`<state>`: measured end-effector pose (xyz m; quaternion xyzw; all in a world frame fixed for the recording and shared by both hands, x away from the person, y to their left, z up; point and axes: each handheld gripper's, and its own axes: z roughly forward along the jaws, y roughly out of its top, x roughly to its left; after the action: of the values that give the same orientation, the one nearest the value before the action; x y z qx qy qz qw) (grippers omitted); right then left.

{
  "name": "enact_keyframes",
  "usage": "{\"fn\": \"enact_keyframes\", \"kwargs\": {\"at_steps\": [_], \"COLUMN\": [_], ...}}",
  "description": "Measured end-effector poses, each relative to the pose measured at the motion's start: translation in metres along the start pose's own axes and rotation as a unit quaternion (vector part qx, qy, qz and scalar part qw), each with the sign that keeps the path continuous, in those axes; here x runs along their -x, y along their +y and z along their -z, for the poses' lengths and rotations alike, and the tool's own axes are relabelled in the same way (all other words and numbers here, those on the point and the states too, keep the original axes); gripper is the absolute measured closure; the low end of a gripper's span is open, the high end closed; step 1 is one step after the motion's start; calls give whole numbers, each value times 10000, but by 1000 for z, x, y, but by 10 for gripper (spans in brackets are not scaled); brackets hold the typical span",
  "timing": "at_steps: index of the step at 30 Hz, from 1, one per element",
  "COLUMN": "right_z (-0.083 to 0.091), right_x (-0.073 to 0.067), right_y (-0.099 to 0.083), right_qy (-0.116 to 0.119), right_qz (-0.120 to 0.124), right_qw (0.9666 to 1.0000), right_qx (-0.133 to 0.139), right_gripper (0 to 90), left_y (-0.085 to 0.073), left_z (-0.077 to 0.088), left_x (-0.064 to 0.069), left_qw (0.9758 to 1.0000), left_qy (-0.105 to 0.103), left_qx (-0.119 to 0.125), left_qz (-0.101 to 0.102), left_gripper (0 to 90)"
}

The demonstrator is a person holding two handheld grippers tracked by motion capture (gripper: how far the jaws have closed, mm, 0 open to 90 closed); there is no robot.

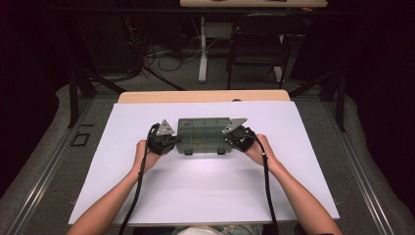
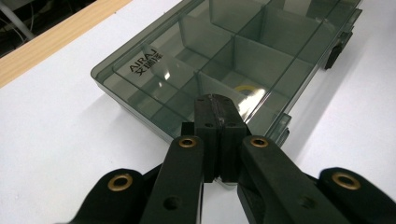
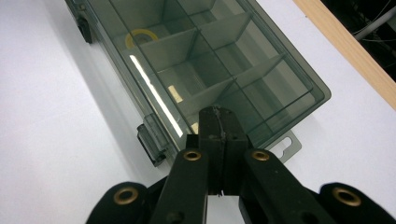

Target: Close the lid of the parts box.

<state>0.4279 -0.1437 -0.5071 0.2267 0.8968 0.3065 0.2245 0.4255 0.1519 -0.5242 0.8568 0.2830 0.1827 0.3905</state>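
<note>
1. Leftmost, the left gripper (image 1: 169, 139) sits at the left end of the smoky transparent organiser box (image 1: 203, 135), which lies lid down, latches toward the person, in the middle of the white table sheet (image 1: 147, 196). Its jaws are pressed fully together with nothing between them, tips over the near-left corner of the lid.
2. Risk there: closed tips can only push, so a shove on that corner would likely slide or spin the light box on the smooth sheet rather than work the left latch (image 2: 282, 130).
3. Pose: the left hand (image 1: 145, 155) grips from behind, forearm angled in from the bottom left, gripper pointing inward and slightly down.
4. Centre: a yellow ring (image 2: 246, 89) lies in one compartment; a jolt could rattle it about.
5. Rightmost, the right gripper (image 1: 234, 135) mirrors this, jaws likewise clamped together and empty, tips over the lid's right end near the right latch (image 3: 150, 143).
6. Risk: uneven pressure from the two sides would probably skew the box.
7. Pose: the right hand (image 1: 256, 149) holds low, forearm angled in from the bottom right.
</note>
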Motion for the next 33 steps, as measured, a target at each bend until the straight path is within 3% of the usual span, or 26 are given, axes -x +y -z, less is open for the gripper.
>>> {"fn": "enact_keyframes", "kwargs": {"at_steps": [9, 17, 33], "right_z": [-3, -3, -3], "right_x": [-1, 0, -1], "right_y": [-3, -9, -9], "right_qy": [-1, 44, -20], "right_qz": [-27, -212, -240], "right_qw": [10000, 9997, 9996], "right_qx": [-72, 101, 152], "right_gripper": [900, 900, 900], "left_y": [-1, 0, 2], "left_z": [-1, -1, 0], "left_x": [1, 4, 8], "left_qw": [10000, 9999, 9997], "left_qy": [-26, 29, 91], "left_qx": [-37, -75, -151], "left_qz": [-41, -96, -175], "left_gripper": [893, 893, 863]}}
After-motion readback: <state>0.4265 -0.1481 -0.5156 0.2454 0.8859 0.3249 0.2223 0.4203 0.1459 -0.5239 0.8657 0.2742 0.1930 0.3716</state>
